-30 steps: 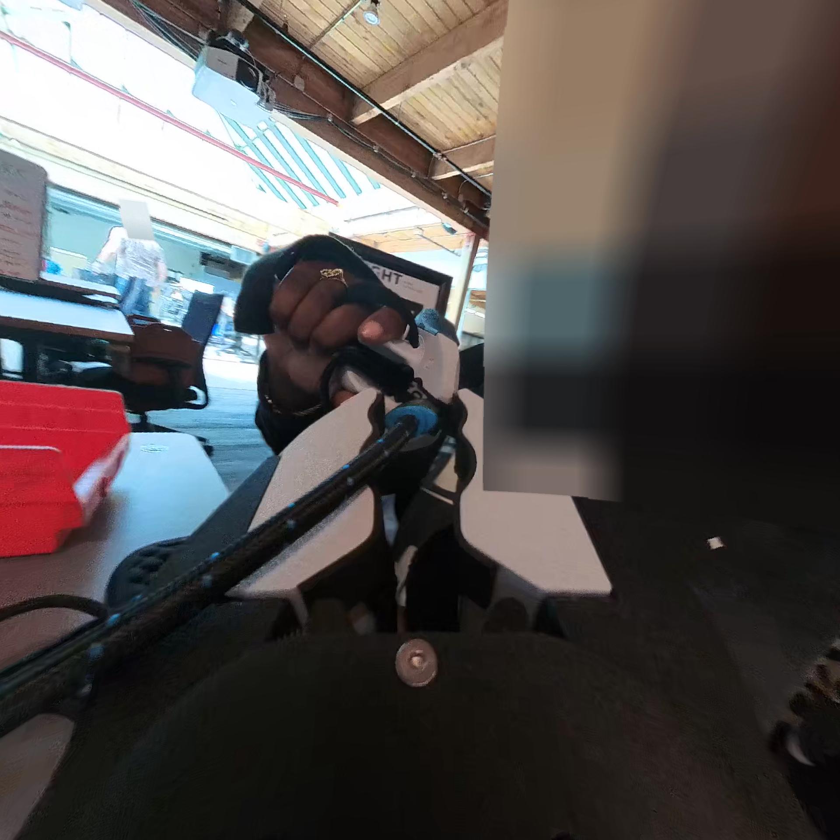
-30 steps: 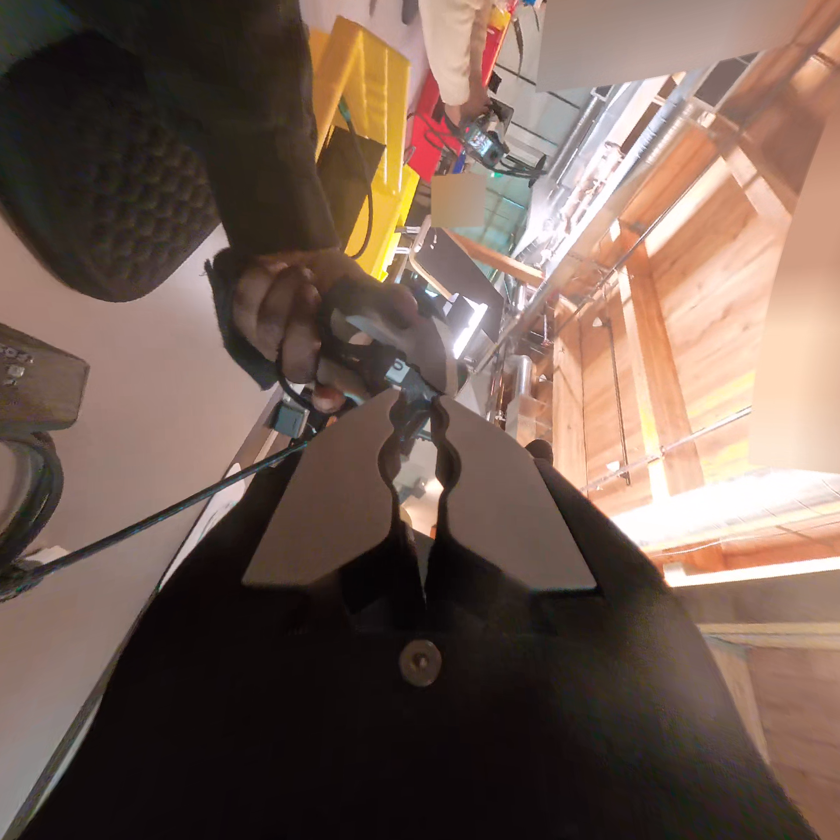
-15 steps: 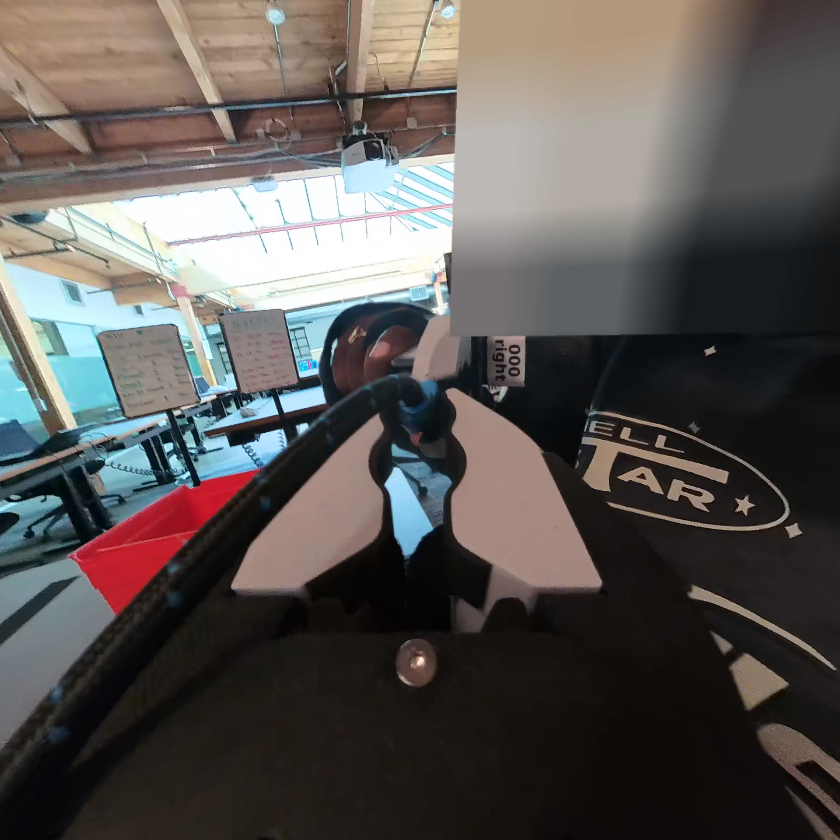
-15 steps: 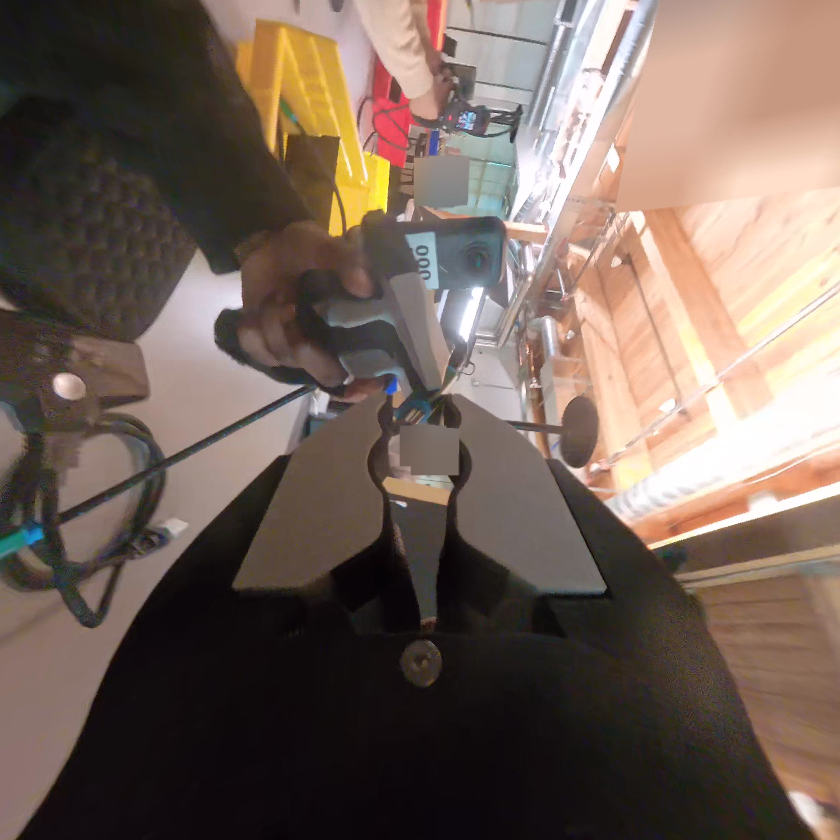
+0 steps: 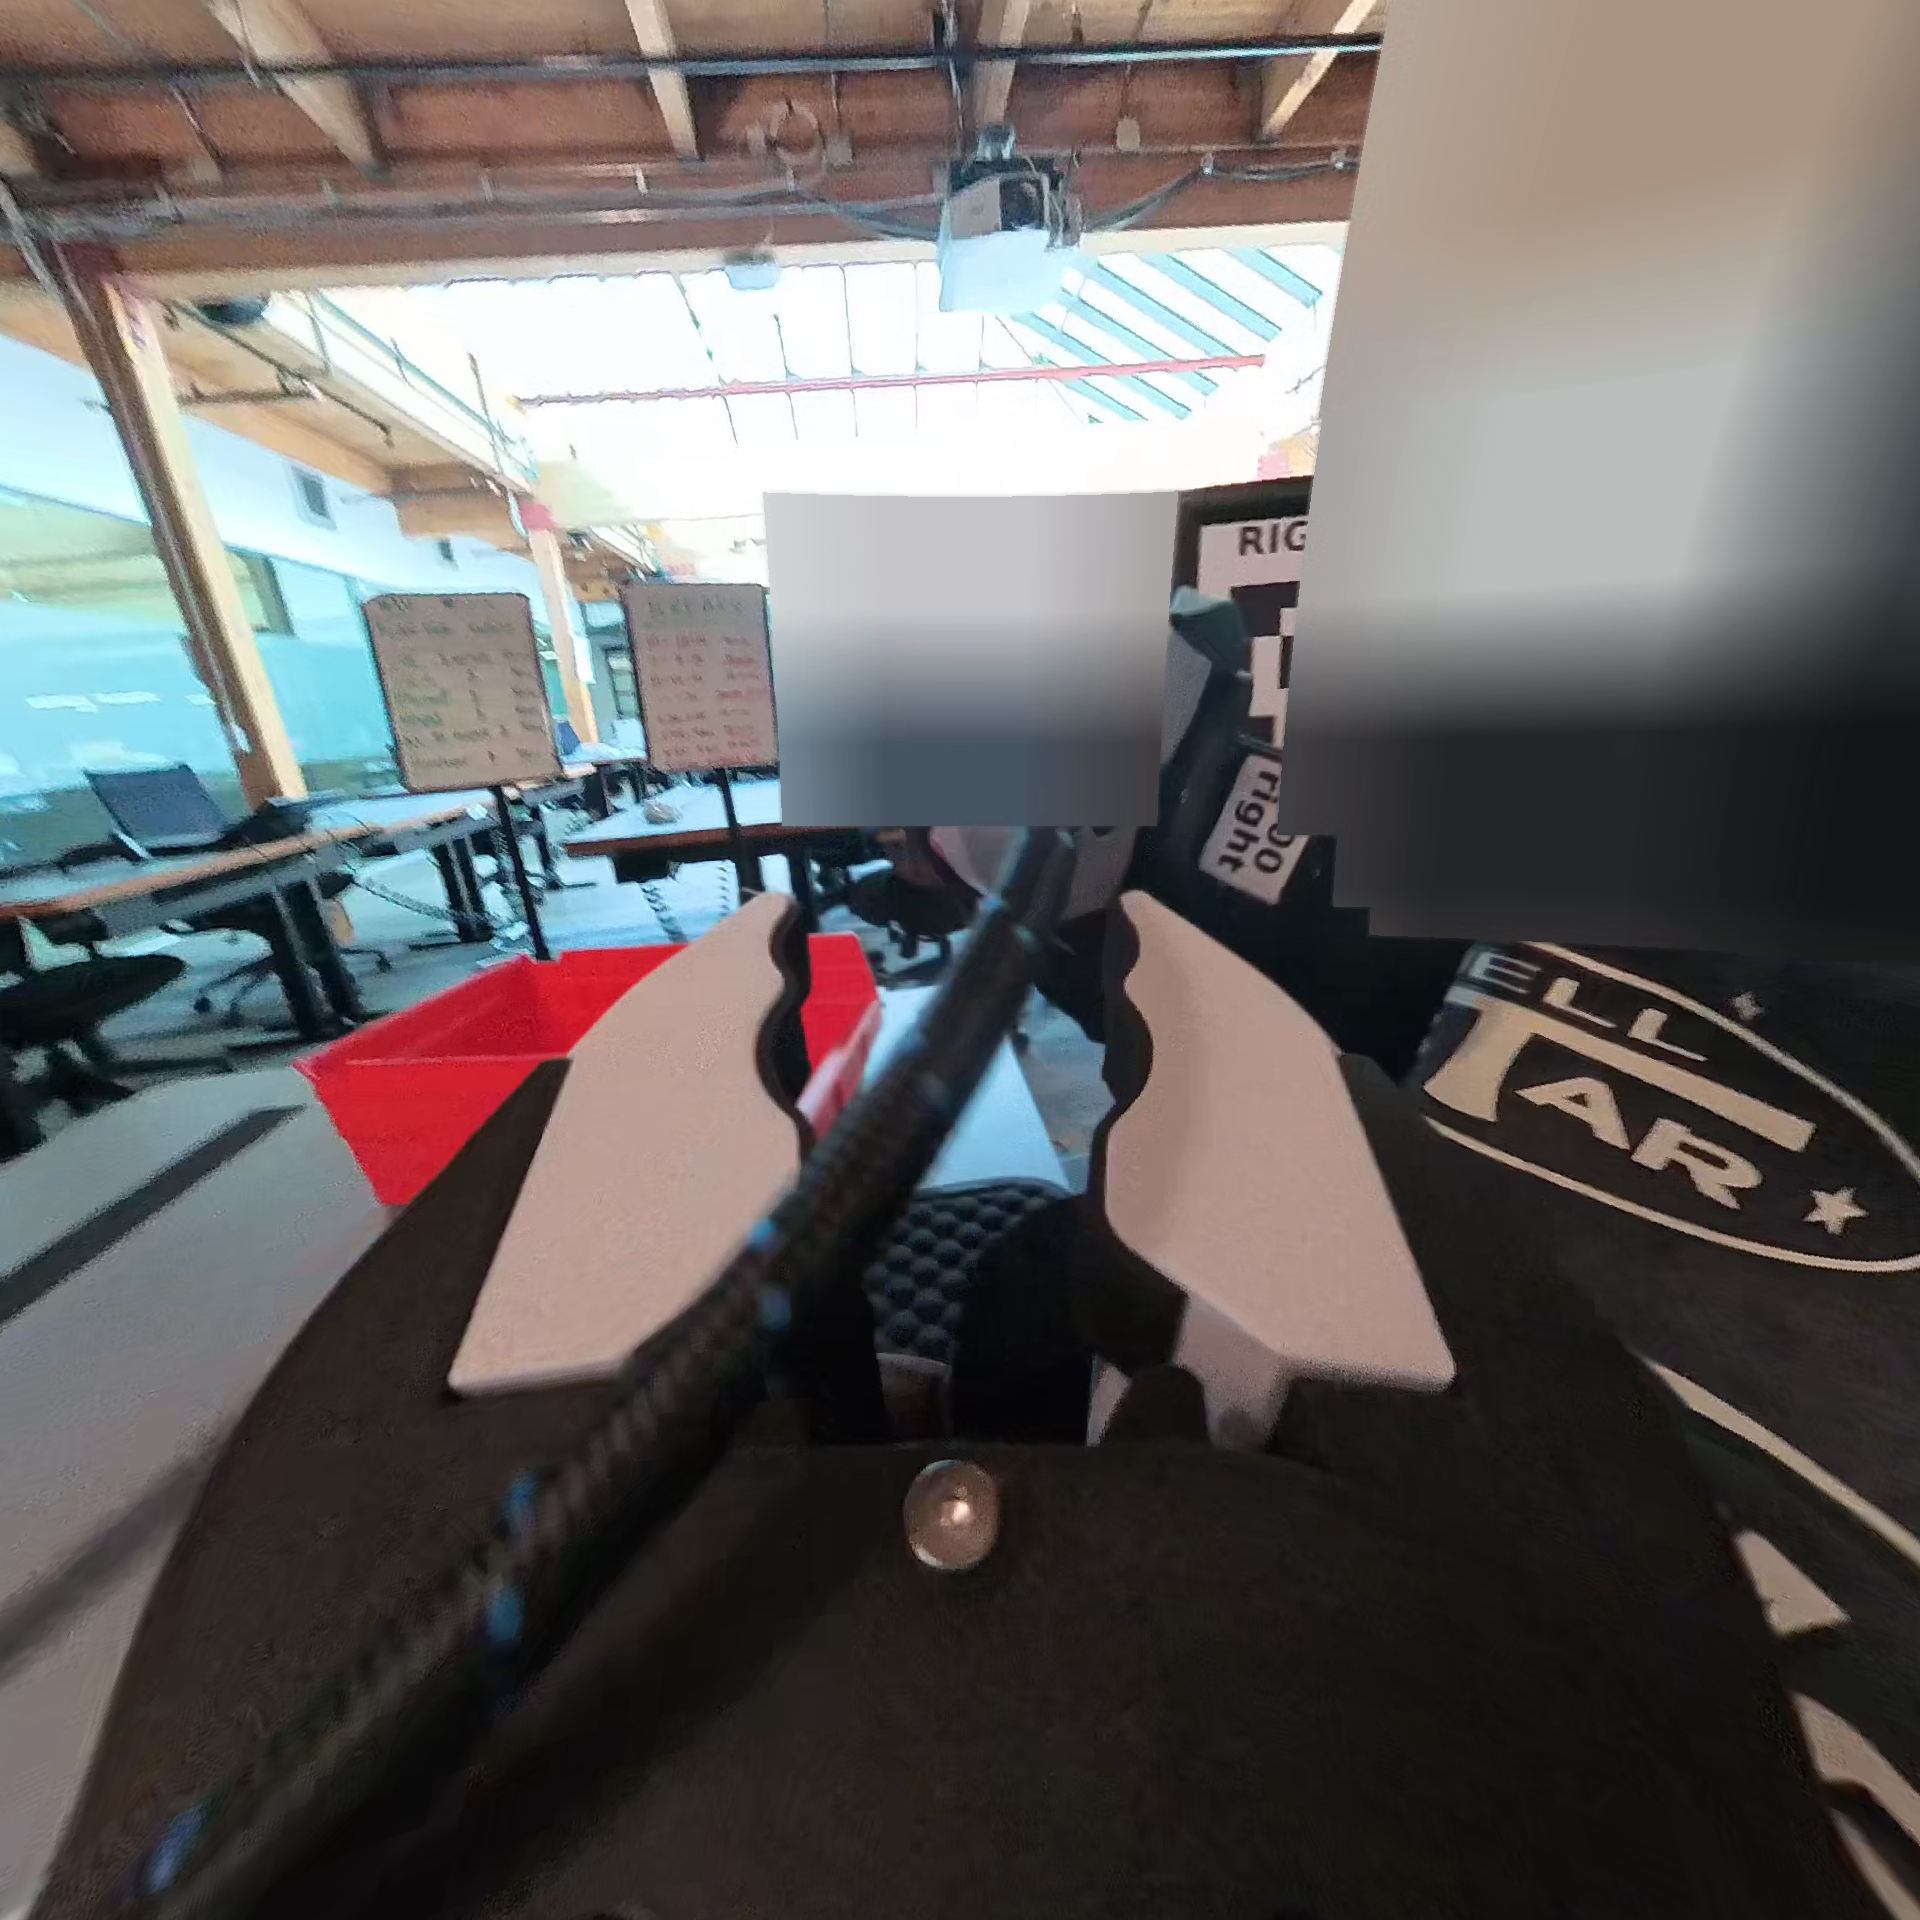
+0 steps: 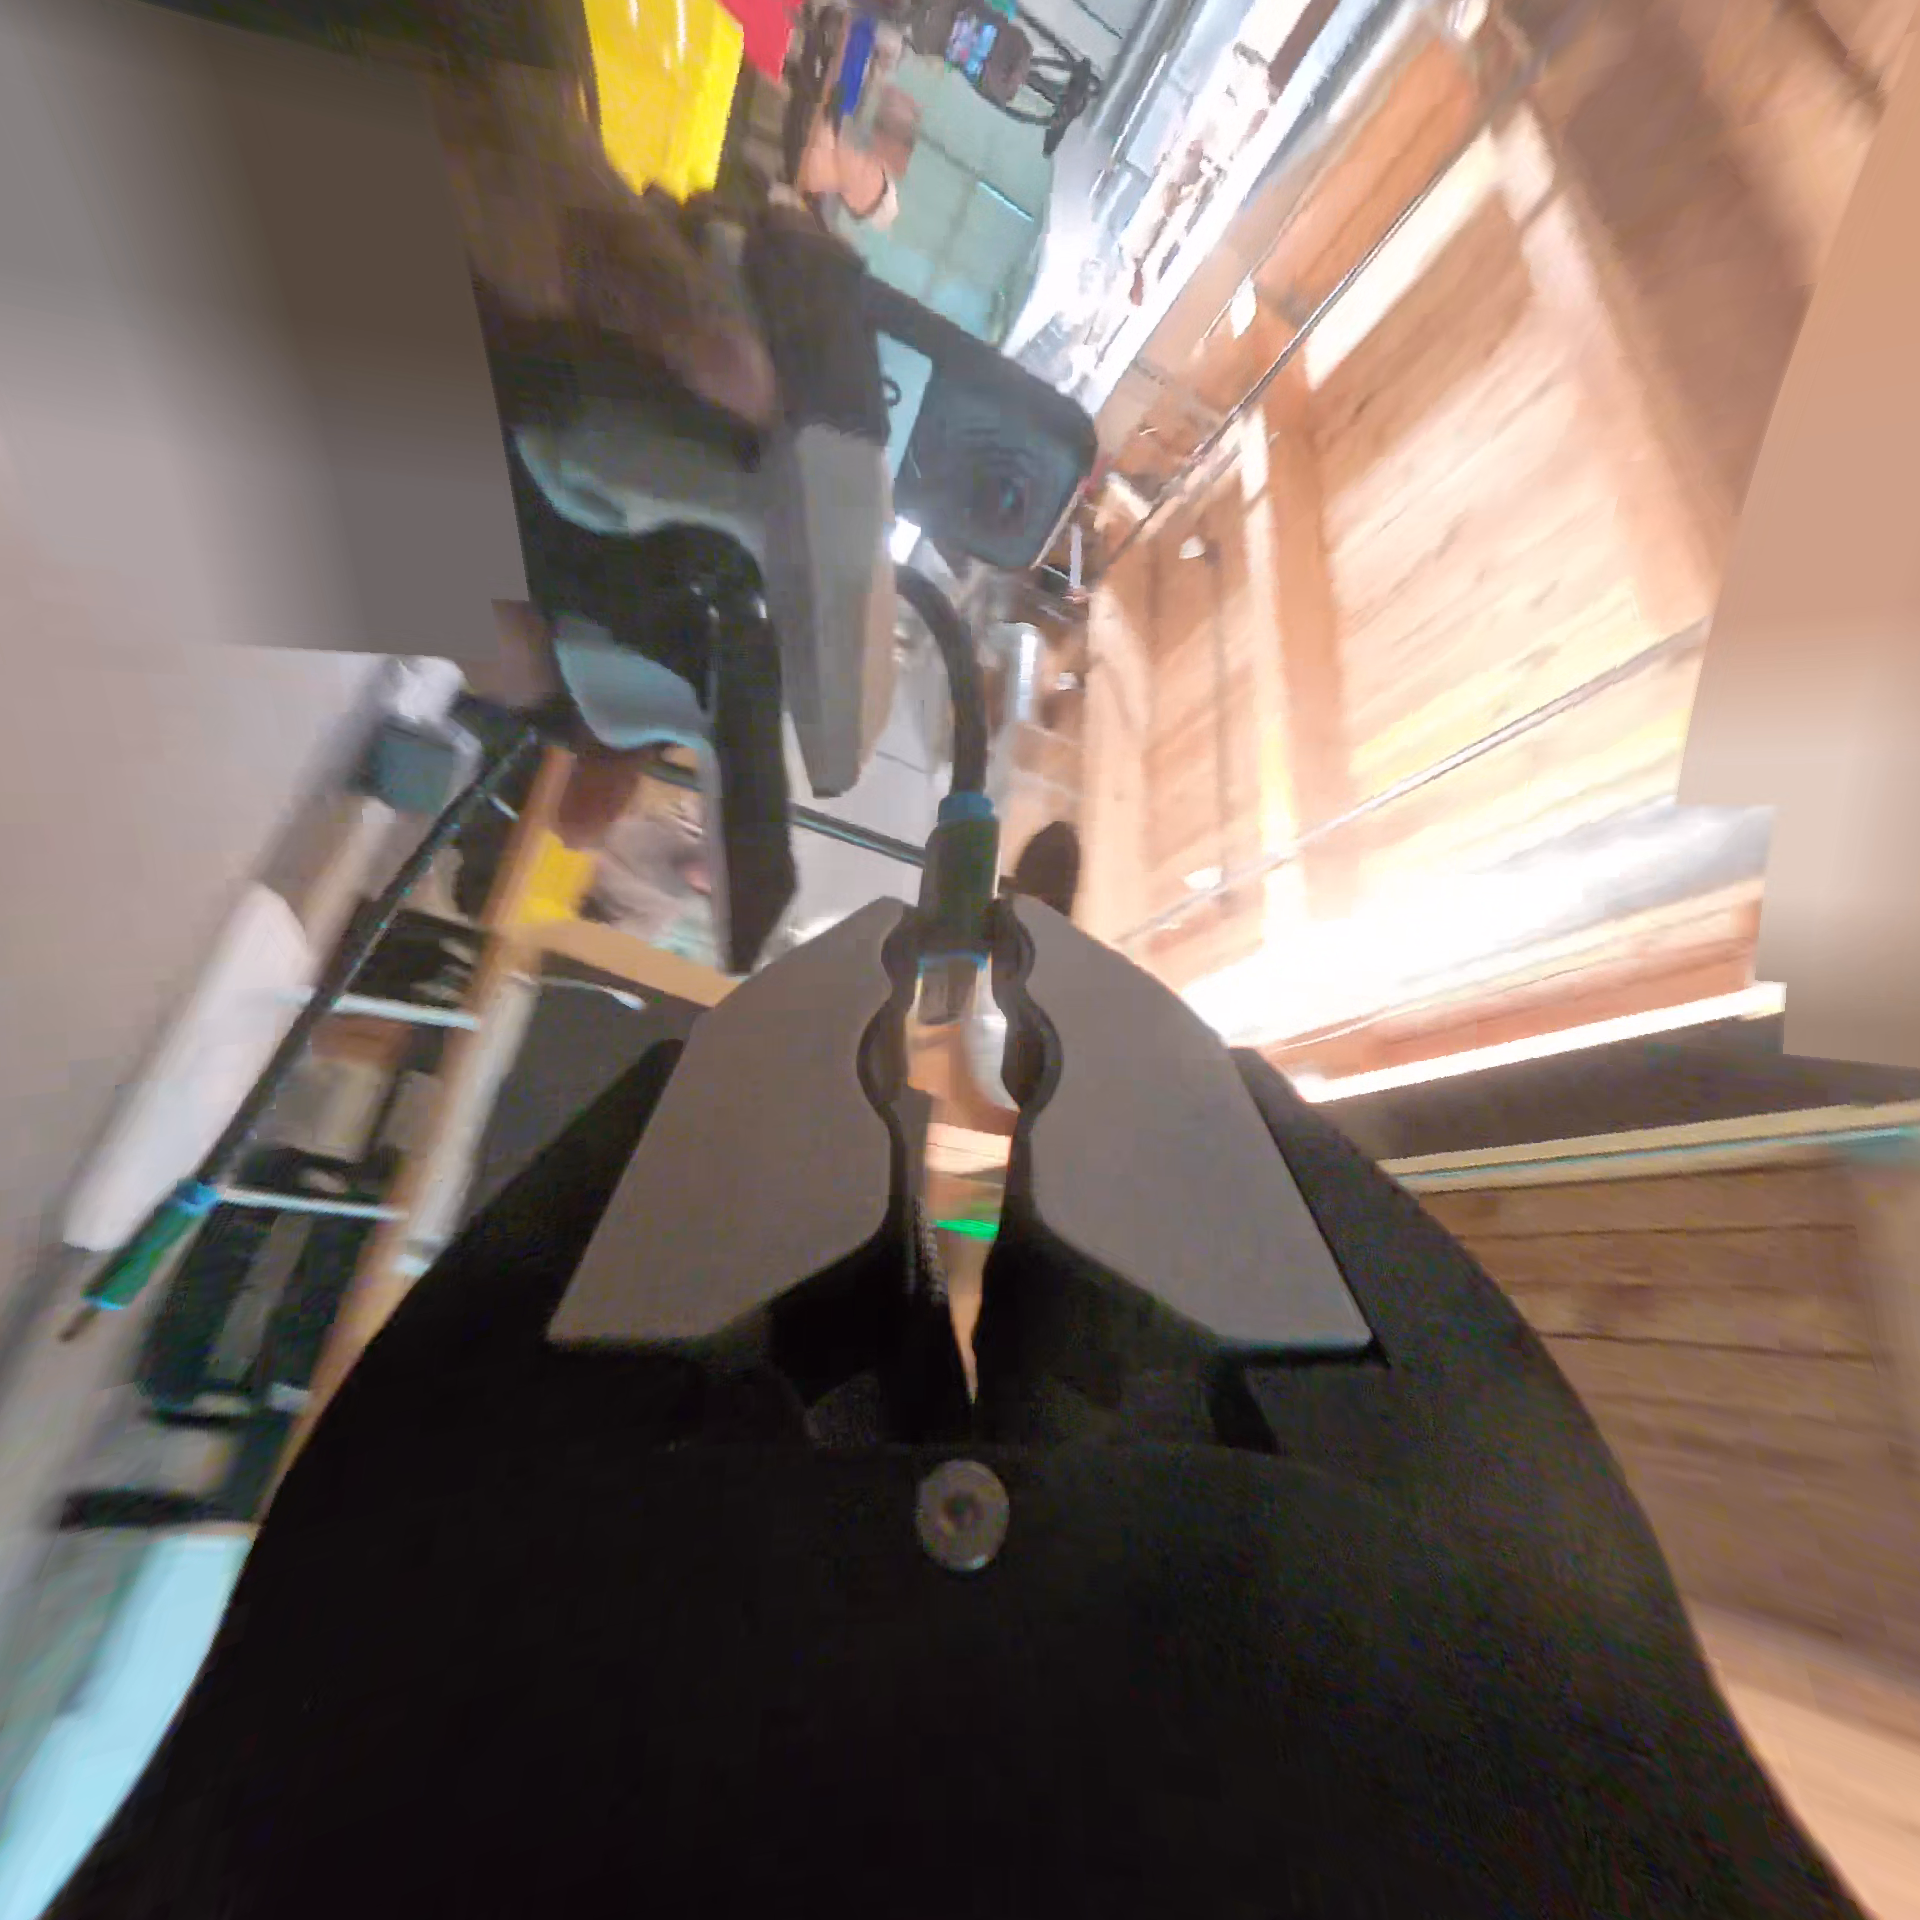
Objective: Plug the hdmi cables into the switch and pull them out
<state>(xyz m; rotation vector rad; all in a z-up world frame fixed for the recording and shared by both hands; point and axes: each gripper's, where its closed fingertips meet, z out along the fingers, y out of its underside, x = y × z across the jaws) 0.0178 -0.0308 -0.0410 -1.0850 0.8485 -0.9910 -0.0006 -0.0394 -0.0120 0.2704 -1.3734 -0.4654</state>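
Note:
In the left wrist view my left gripper stands wide open. A black braided HDMI cable runs slanting up between its fingers, and neither pad presses on it. In the right wrist view my right gripper is shut on that cable's plug, which is black with blue rings. Both pads press its sides and the metal tip points back toward the camera. The cable arcs up from the plug toward the left gripper's body, which hangs close above. A second cable runs down the left to a loose plug.
A red bin stands on the pale table ahead left. Two whiteboards and office desks lie beyond. A person's dark printed shirt fills the right. A yellow bin shows at the top of the blurred right wrist view.
My left gripper held the cable by its plug end, then opened and let it go. My right gripper closed on the plug, and the cable's end passed from left to right.

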